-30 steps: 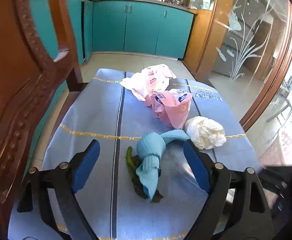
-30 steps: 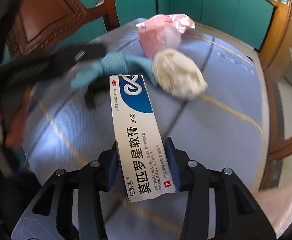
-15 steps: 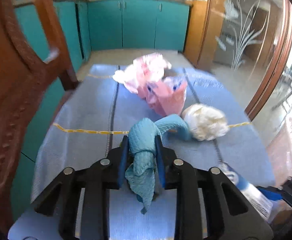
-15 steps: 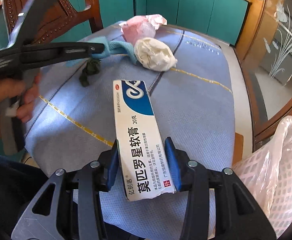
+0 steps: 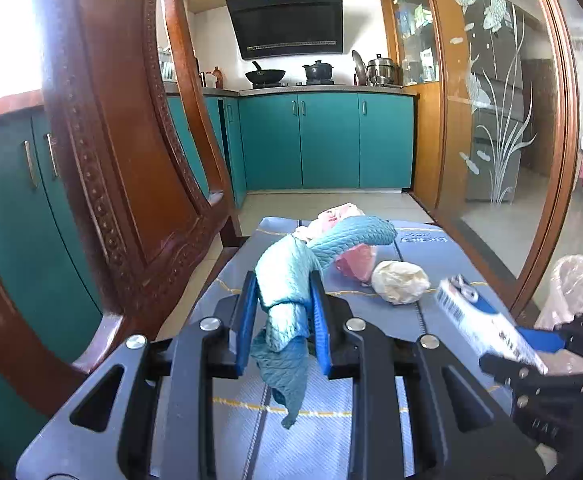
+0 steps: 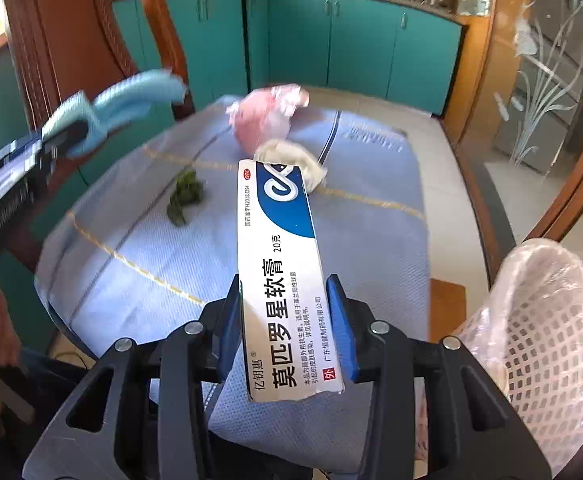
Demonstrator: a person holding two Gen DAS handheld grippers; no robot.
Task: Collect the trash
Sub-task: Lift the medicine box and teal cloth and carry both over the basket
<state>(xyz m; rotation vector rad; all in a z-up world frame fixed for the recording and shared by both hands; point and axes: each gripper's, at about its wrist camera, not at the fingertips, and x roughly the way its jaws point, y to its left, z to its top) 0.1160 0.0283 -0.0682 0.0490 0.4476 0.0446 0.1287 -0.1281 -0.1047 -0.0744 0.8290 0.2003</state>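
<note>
My left gripper (image 5: pixel 285 320) is shut on a knotted light-blue cloth (image 5: pixel 291 280) and holds it above the table; the cloth also shows in the right wrist view (image 6: pixel 131 100). My right gripper (image 6: pixel 287 320) is shut on a white and blue ointment box (image 6: pixel 281 264), held over the table's near right edge; the box also shows in the left wrist view (image 5: pixel 483 324). On the blue tablecloth (image 6: pixel 371 232) lie a green scrap (image 6: pixel 183 196), a crumpled white tissue (image 6: pixel 291 156) and a pink plastic bag (image 6: pixel 263 116).
A white mesh bin lined with a clear bag (image 6: pixel 547 320) stands at the table's right. A carved wooden chair (image 5: pixel 123 184) rises at the left. Teal kitchen cabinets (image 5: pixel 323 140) and a glass door (image 5: pixel 491 120) lie beyond.
My left gripper closed on the blue cloth and lifted it off the table, uncovering the green scrap. My right gripper drew back toward the bin with the box.
</note>
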